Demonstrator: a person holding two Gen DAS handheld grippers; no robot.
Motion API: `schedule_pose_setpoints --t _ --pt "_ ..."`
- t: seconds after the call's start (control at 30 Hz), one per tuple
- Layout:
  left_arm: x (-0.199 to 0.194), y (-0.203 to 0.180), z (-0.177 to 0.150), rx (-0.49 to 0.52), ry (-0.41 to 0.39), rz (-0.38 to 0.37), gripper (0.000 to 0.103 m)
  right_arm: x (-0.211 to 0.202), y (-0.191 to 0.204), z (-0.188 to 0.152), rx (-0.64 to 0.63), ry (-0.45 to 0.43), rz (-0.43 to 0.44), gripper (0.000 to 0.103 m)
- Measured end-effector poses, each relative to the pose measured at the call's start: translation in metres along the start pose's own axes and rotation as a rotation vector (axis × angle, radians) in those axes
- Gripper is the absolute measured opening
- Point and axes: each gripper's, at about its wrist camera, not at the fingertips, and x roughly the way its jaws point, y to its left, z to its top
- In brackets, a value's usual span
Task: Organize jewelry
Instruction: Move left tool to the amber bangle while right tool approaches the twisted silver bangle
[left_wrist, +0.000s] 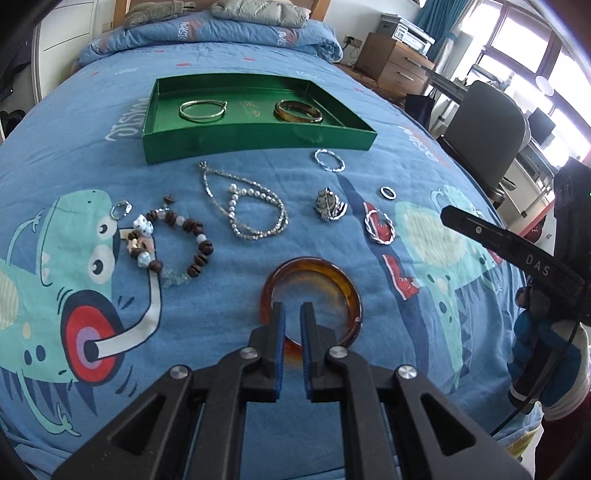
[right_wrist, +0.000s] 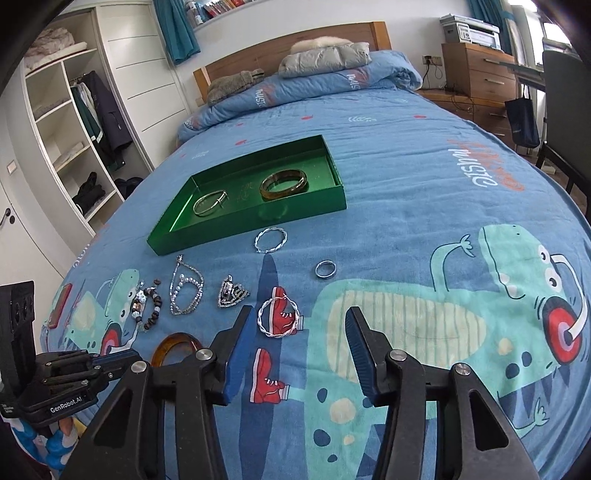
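Observation:
An amber bangle (left_wrist: 310, 265) lies on the blue dinosaur bedspread. My left gripper (left_wrist: 293, 314) hovers over its near rim, shut with only a slit between the blue pads and nothing clamped. The same left gripper (right_wrist: 110, 363) shows beside the amber bangle (right_wrist: 173, 339) in the right wrist view. My right gripper (right_wrist: 297, 332) is open, and a twisted silver bangle (right_wrist: 259, 316) lies just ahead between its fingertips. Further back, a green tray (left_wrist: 255, 138) holds a thin gold bangle (left_wrist: 201, 119) and a brown bangle (left_wrist: 295, 119).
Loose on the spread lie a wooden bead bracelet (left_wrist: 173, 243), a pearl and chain necklace (left_wrist: 251, 210), a brooch (left_wrist: 330, 208), a ring (left_wrist: 388, 192) and another twisted bangle (left_wrist: 329, 160). A chair (left_wrist: 484, 125) stands to the right, a wardrobe (right_wrist: 74, 129) to the left.

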Motion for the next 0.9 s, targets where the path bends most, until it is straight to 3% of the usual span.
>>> schedule_pose_setpoints --t 0.3,0.53,0.83,0.9 --pt "0.025 0.003 0.001 -0.003 0.039 0.009 0.008 0.039 0.005 0.003 -0.048 0.086 0.024 0.04" --pt "0.009 0.0 0.0 0.027 -0.017 -0.041 0.008 0.06 0.005 0.002 -0.057 0.124 0.024 0.039" --pt "0.002 0.01 0.002 0.021 -0.049 0.011 0.008 0.069 0.005 0.001 -0.061 0.13 0.029 0.039" --pt "0.002 0.014 0.001 0.012 -0.043 0.019 0.015 0.07 0.005 0.001 -0.066 0.13 0.028 0.039"
